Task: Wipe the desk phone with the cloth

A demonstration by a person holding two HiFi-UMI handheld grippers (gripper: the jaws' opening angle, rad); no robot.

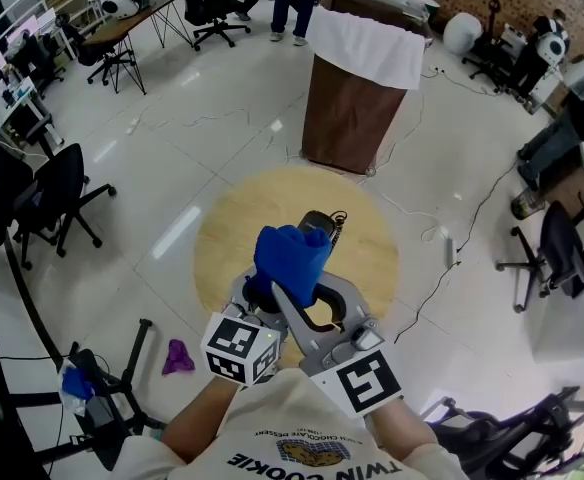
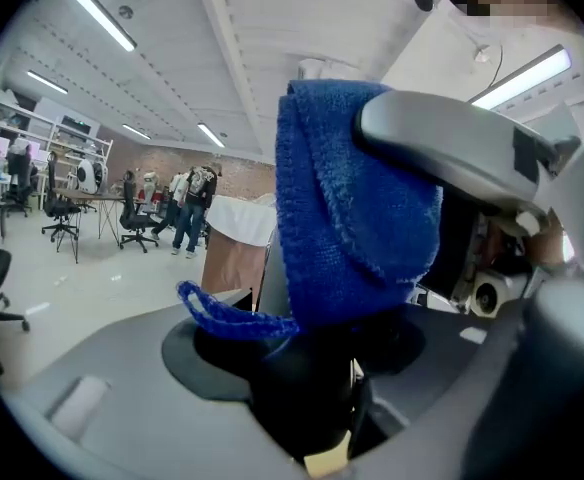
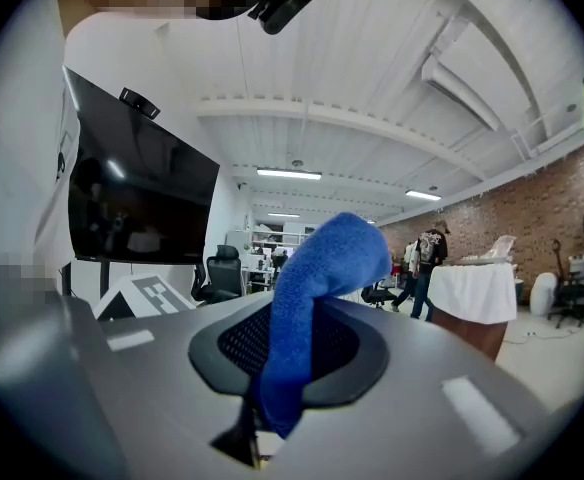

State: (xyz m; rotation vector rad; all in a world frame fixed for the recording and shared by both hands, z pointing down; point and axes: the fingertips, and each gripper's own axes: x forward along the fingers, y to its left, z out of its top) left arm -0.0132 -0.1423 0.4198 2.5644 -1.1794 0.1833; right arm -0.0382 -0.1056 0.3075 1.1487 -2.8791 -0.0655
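The cloth point(image 3: 312, 298) is pinched at one end between the closed jaws of the right hand-held gripper point(image 3: 262, 408) and flops over just ahead of its tips. It is soft, light terry that will fold rather than push, so it is best gripped bunched and close to the working edge. It is draped over a black part of the desk phone point(image 2: 307, 388), apparently the handset, which is clamped in the left hand-held gripper point(image 2: 307, 408). That part is judged rigid, smooth and slippery, with a cord trailing, so a firm grip mid-body is advised. Both are held up, well above the round wooden surface point(image 1: 372, 238) beyond the tips.
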